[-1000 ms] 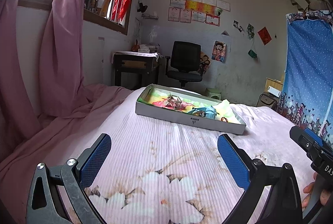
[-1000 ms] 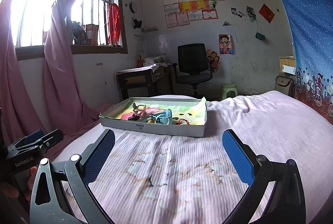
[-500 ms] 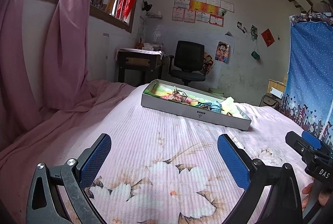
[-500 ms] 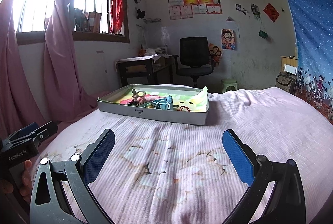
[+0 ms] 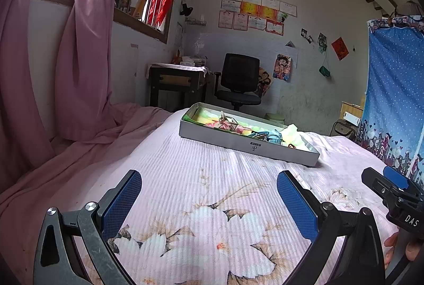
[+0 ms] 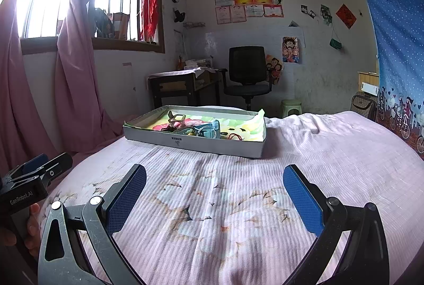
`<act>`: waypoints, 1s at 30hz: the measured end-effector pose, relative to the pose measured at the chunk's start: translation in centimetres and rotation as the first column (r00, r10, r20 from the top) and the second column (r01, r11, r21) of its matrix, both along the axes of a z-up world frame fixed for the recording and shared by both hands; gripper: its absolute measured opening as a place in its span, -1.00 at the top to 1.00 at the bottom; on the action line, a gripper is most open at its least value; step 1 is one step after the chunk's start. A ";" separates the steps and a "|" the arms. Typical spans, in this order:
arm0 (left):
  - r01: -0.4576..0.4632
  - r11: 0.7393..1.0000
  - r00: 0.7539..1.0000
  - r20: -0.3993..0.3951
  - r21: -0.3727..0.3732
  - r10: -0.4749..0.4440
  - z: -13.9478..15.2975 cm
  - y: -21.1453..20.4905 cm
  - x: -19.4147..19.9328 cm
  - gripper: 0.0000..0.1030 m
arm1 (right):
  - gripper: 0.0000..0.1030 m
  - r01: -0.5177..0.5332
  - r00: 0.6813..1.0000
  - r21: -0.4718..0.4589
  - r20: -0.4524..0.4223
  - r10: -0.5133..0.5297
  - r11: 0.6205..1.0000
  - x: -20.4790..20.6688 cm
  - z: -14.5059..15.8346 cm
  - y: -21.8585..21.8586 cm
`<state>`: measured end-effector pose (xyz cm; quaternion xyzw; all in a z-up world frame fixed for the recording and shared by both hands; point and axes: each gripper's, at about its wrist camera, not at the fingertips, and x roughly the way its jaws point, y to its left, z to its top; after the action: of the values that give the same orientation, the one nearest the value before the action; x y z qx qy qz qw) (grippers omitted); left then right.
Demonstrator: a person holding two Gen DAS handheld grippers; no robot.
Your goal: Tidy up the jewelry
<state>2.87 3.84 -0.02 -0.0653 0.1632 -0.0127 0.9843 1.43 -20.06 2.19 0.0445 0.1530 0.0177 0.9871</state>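
Both grippers hover low over the bed (image 5: 212, 179), jaws spread wide, nothing between the blue pads. Left gripper (image 5: 209, 201) and right gripper (image 6: 214, 196) both face the shallow grey box (image 5: 238, 143) lying flat on the pink floral sheet, well ahead of both grippers.

Left wrist view: box seen at an angle, near left corner towards cam. Contents low behind the wall: a pinkish metal tangle (image 5: 228, 123) mid-box, a blue piece (image 5: 273, 137) further right, a small red loop (image 5: 291, 145) close to the right end. Right gripper's blue-tipped finger shows at the frame's right edge, w/ fingers of the right hand (image 5: 402, 248) under it.

Right wrist view: box nearly front-on, interior clearer. A tan clip (image 6: 176, 118) stands up at left, dark bits below it, blue piece (image 6: 212, 129) in the middle w/ a wire ring at its front, red loop (image 6: 234, 137) to its right. Colourful liner paper sticks up at the far right corner. Exact jewelry types too small to tell. Left gripper body pokes in at the left edge, left hand (image 6: 29, 229) holding it.

Around: pink curtain (image 5: 79, 59) draped onto the bed's left side, dark desk (image 6: 182, 86) and black office chair (image 6: 247, 73) beyond the box, green stool (image 6: 291, 106) right of the chair, blue dotted curtain (image 6: 394, 33) at far right. Nothing lies between jaws and box.
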 end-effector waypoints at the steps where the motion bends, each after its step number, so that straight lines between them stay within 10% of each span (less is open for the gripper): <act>1: 0.001 1.000 1.000 0.000 0.000 -0.001 0.1 0.0 -0.1 -0.99 | -0.97 0.000 1.000 0.001 0.000 0.000 1.000 0.0 0.0 0.0; 30: 0.002 1.000 1.000 0.005 0.002 -0.002 -0.2 0.0 -0.1 -0.99 | -0.97 0.001 1.000 0.000 0.002 -0.001 1.000 0.0 0.0 0.0</act>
<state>2.75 3.83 -0.18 -0.0642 0.1609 -0.0139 0.9848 1.40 -20.07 2.17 0.0445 0.1522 0.0174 0.9872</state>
